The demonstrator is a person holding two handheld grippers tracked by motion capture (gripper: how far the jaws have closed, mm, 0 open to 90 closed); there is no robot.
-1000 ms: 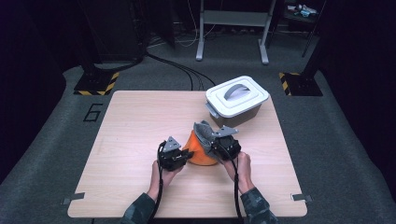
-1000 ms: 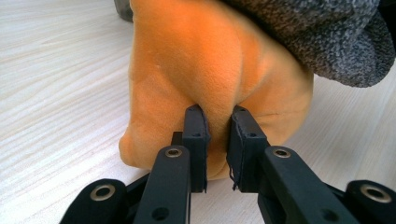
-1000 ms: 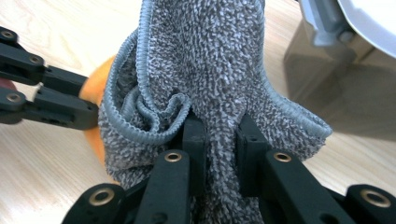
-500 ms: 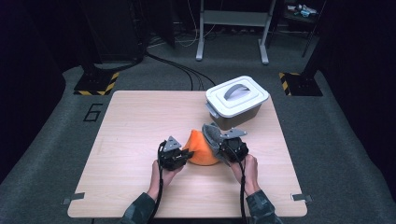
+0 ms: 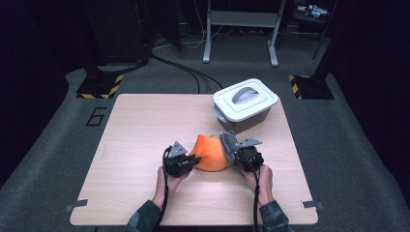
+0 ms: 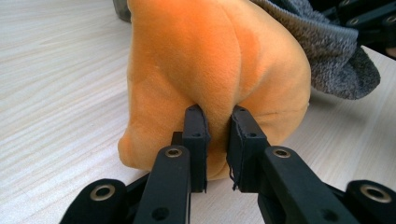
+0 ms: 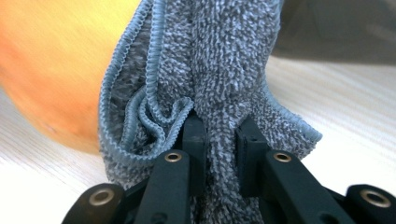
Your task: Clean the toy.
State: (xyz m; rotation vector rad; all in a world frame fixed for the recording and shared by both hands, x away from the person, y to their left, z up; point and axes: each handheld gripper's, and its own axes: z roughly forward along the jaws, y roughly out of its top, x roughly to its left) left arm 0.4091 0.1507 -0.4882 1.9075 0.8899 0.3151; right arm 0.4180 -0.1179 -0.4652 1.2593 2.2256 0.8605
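Pinching a fold of the orange plush toy point(image 6: 215, 70) in the middle of the bench point(image 5: 145, 125), the left tongs point(image 6: 217, 119) are steadying it, while the right tongs point(image 7: 219, 128) are clamping the grey towel point(image 7: 224, 60) beside it, probably for wiping or wrapping.

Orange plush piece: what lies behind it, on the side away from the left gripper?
A grey terry cloth lies against the orange plush piece on its far side, pinched by the right gripper. The left gripper pinches the plush. Their contact patch is hidden.
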